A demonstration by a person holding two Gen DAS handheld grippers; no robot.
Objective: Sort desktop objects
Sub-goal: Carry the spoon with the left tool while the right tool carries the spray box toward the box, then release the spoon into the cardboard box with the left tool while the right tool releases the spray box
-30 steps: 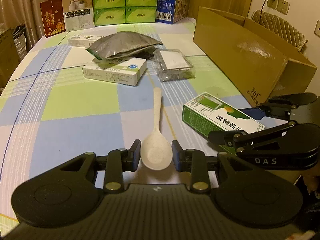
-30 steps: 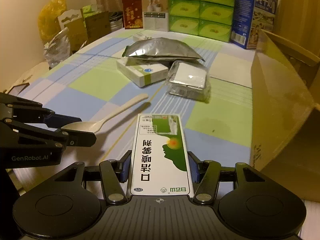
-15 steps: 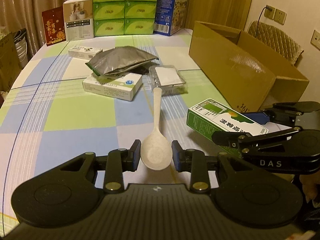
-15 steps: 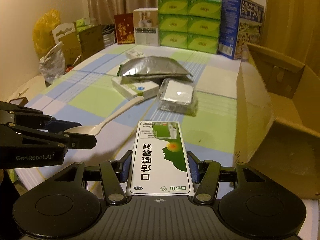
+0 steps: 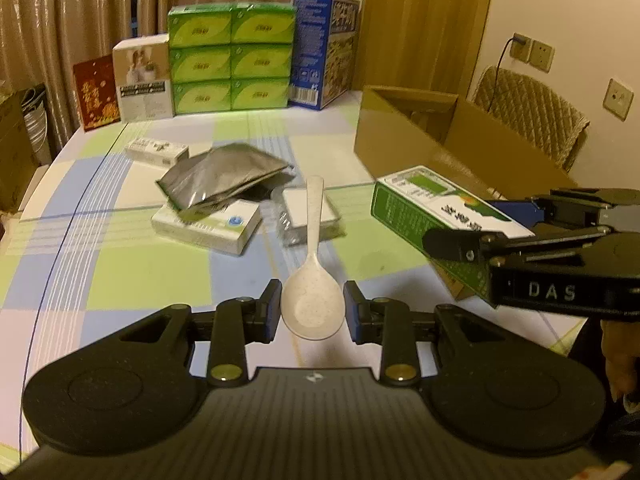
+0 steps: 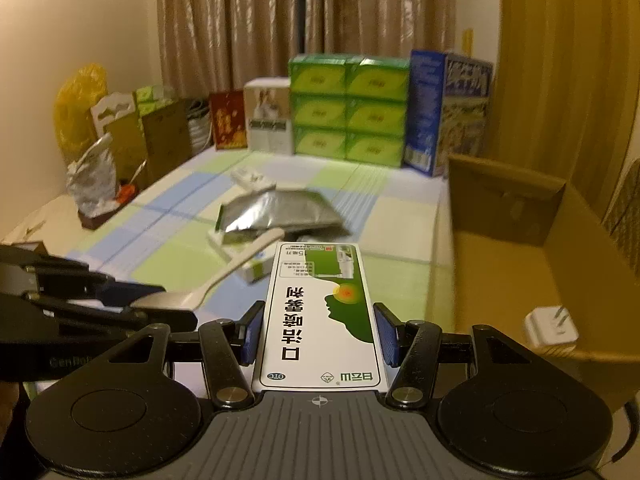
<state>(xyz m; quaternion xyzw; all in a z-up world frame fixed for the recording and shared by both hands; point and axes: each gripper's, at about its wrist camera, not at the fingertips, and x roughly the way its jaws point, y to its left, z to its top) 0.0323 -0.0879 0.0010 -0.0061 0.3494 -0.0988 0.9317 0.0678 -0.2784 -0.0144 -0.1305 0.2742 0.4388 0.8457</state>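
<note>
The left gripper (image 5: 312, 308) has its jaws clamped on the bowl of a pale spoon (image 5: 313, 268), lifted clear of the counter (image 5: 132, 280). The right gripper (image 6: 319, 338) grips a green-and-white medicine box (image 6: 320, 312), also aloft. Both seem mid-carry toward the open cardboard box (image 6: 508, 264) at the counter's right edge; next each needs moving over its opening, then releasing.

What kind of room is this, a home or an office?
Most likely a home, perhaps a dining room: a table under a checked cloth, long curtains behind it, a padded chair by the wall sockets, and stacked tissue packs among household boxes.
</note>
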